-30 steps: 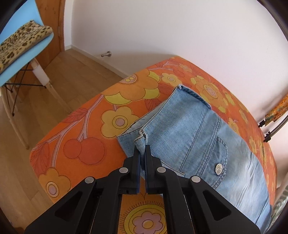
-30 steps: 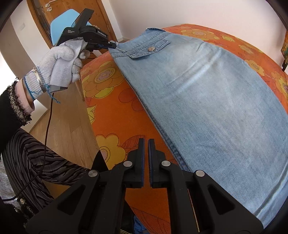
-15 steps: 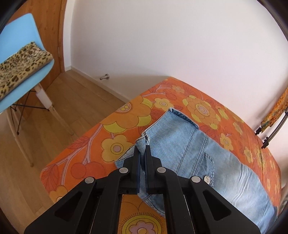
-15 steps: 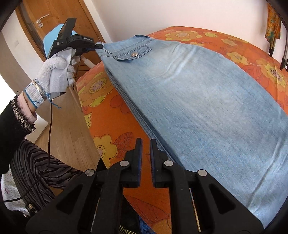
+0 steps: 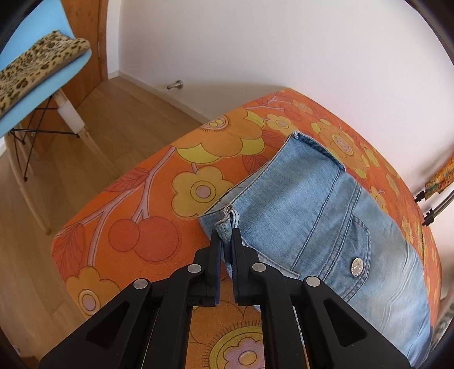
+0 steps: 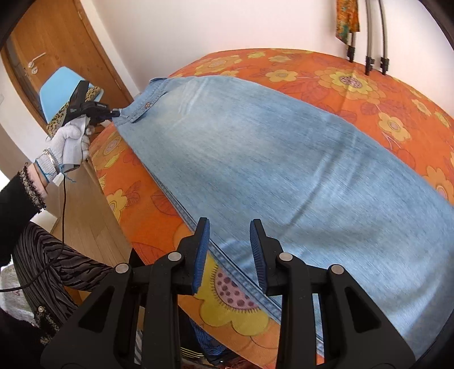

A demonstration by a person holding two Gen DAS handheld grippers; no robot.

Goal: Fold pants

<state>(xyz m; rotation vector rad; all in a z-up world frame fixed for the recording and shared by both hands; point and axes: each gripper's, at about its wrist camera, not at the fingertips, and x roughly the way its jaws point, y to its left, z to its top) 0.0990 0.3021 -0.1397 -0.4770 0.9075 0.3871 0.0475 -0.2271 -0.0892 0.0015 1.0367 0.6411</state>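
Observation:
Light blue denim pants (image 5: 312, 204) lie flat and lengthwise on an orange flowered bed cover (image 5: 142, 204). My left gripper (image 5: 226, 234) pinches the near corner of the waistband; its jaws are starting to open, with the denim fold still filling the narrow gap. The right wrist view shows that gripper (image 6: 116, 114) in a gloved hand (image 6: 71, 139) at the far waist end of the pants (image 6: 255, 159). My right gripper (image 6: 229, 227) hovers over the near side seam of the leg. Its jaws are opening, and the pads touch nothing.
A blue chair (image 5: 42, 93) with a leopard cushion (image 5: 37, 68) stands on the wood floor left of the bed, near a wooden door (image 6: 56, 42). A white wall runs behind the bed. A patterned cloth (image 6: 347, 20) hangs on metal tubes at the far side.
My right gripper has slid along the pants' near edge away from the waist, and its jaws have parted. The left gripper lifted slightly, then came back down; its gap is a little wider.

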